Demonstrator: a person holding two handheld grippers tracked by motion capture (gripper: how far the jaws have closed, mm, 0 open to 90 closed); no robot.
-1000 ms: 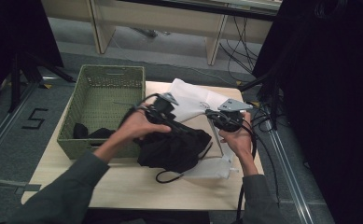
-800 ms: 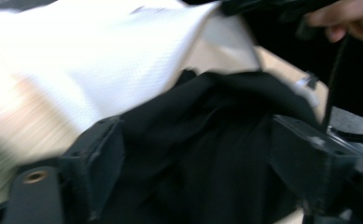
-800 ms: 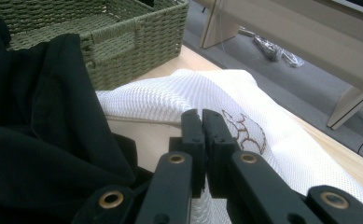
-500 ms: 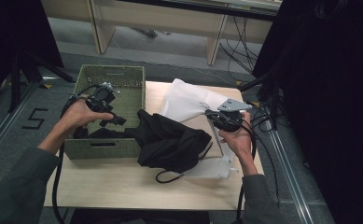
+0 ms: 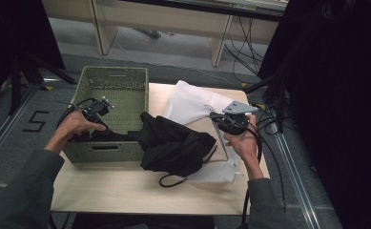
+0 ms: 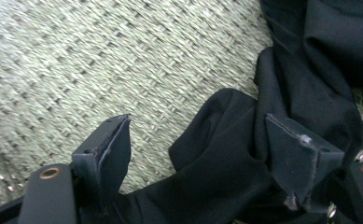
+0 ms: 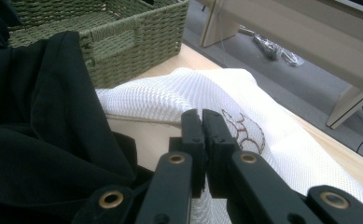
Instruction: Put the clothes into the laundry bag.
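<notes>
1. High view: left gripper [image 5: 98,110] now down inside the basket [image 5: 90,81], lower than half a second ago, when held above its near rim; a second ago at the black cloth [image 5: 176,145] mid-table. Right gripper [image 5: 228,121] unmoved, held at the white bag [image 5: 192,102]. Cloth now stretched from the table over the basket's right wall into it; formerly heaped wholly on the table [image 5: 126,186]. Basket: green, woven, rectangular, with handle slots. Table: pale wood.
2. Left gripper view: jaws spread wide, left gripper [image 6: 198,154] over a fold of black cloth [image 6: 310,56] lying between them; smooth, soft, creased fabric. Woven basket floor [image 6: 100,60] beneath, blurred.
3. Right gripper view: right gripper [image 7: 201,123] jaws pressed together, clamped on white mesh bag [image 7: 170,95] with a brown printed motif. Black cloth [image 7: 34,121] to the left, basket [image 7: 137,32] behind.
</notes>
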